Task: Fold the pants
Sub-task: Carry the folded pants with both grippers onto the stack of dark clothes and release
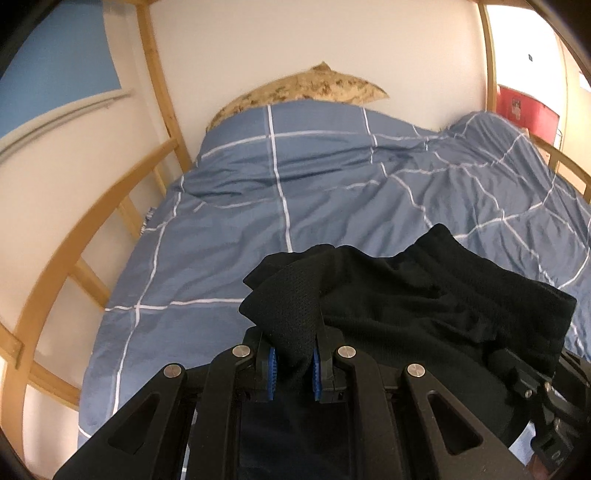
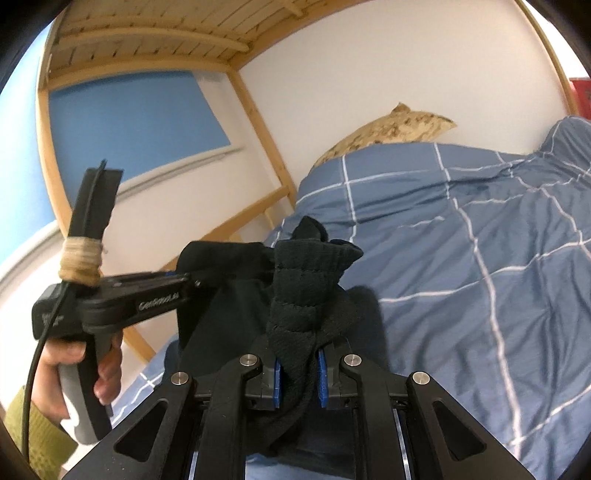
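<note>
The black pants [image 1: 424,295] hang bunched between both grippers, held above the blue checked duvet [image 1: 295,192]. My left gripper [image 1: 293,369] is shut on a mesh-lined corner of the pants, cloth pinched between its blue pads. My right gripper [image 2: 299,373] is shut on the ribbed waistband of the pants [image 2: 306,288]. In the right wrist view the left gripper [image 2: 147,295] shows at the left, held by a hand, its fingertips in the black cloth. The right gripper's body shows at the left wrist view's lower right edge [image 1: 535,387].
The bed has a wooden frame with slatted side rails [image 1: 74,266] at the left and an upper bunk's slats [image 2: 155,33] overhead. A tan patterned pillow [image 1: 306,88] leans on the white wall at the head. A red object [image 1: 524,107] stands at the far right.
</note>
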{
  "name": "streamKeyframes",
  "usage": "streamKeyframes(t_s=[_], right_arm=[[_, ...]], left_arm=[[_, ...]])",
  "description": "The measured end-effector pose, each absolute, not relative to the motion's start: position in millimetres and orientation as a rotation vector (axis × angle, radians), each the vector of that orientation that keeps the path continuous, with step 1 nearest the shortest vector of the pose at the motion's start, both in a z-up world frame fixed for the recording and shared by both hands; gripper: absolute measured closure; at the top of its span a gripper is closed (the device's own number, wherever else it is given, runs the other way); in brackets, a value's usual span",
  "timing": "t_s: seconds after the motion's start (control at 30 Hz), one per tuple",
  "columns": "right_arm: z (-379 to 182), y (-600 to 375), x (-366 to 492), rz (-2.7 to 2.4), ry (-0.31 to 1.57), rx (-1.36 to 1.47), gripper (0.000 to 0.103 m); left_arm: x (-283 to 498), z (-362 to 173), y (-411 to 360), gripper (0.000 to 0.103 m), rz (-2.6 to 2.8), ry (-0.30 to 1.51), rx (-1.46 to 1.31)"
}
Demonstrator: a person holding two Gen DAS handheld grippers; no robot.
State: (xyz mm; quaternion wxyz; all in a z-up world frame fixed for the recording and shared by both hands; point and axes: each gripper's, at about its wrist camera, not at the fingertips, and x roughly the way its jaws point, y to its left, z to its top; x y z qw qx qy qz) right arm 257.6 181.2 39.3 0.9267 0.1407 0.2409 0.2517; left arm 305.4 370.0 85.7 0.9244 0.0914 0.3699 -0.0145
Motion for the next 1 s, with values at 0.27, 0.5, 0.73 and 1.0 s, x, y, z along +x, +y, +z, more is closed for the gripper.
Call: streamKeyframes(t_s=[0.27,0.5,0.73,1.0], right_arm=[[15.9,193.4,250.8,0.496,0.549,0.281,0.071],[36.5,168.8,230.5,0.326,0.482,0.298,0.04],[67.5,148.3,218.9,0.338,0.413,0.223,0.029],[93.7,90.2,183.5,0.368,0.366,0.11,0.016]], left_arm=[[300.0,63.1,374.7,0.069,0.028,0.78,0.254],[277.5,70.4,380.9,0.033,0.18,0.763,0.319],[232.1,96.5,363.4,0.028,0.228,0.699,0.296],[149.1,107.7,298.9,0.016,0.231,0.6,0.2]])
